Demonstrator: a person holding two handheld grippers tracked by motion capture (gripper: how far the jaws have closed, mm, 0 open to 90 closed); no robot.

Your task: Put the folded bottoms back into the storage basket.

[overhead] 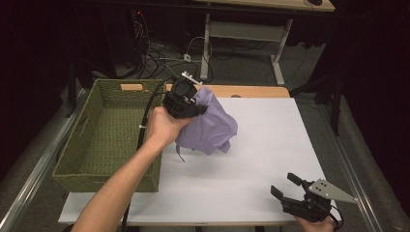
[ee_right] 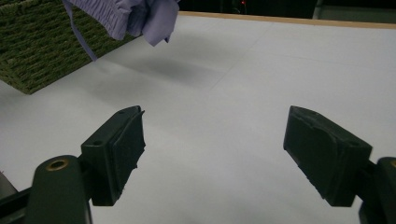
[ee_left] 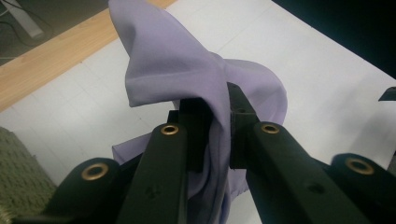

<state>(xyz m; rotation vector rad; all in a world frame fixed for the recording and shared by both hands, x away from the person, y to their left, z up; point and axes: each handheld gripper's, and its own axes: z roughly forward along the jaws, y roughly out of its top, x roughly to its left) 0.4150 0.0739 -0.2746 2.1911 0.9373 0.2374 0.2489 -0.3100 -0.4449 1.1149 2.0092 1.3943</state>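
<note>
A lilac cloth (overhead: 212, 126) hangs bunched in the air above the white table top, next to the basket's right side. My left gripper (overhead: 194, 105) is shut on its upper fold; in the left gripper view the fabric (ee_left: 187, 74) is pinched between the two black jaws and drapes down past them. The cloth's lower edge (ee_right: 135, 16) and a dangling strap hang clear of the table in the right gripper view. My right gripper (overhead: 286, 185) rests low at the table's near right corner, open, with nothing between its pads (ee_right: 123, 151).
A green woven basket (overhead: 104, 140) stands on the left half of the table, and its inside looks empty. The white table surface (overhead: 261, 145) stretches to the right, with a wooden strip (overhead: 251, 91) along its far edge. Cables and a desk frame lie on the floor beyond.
</note>
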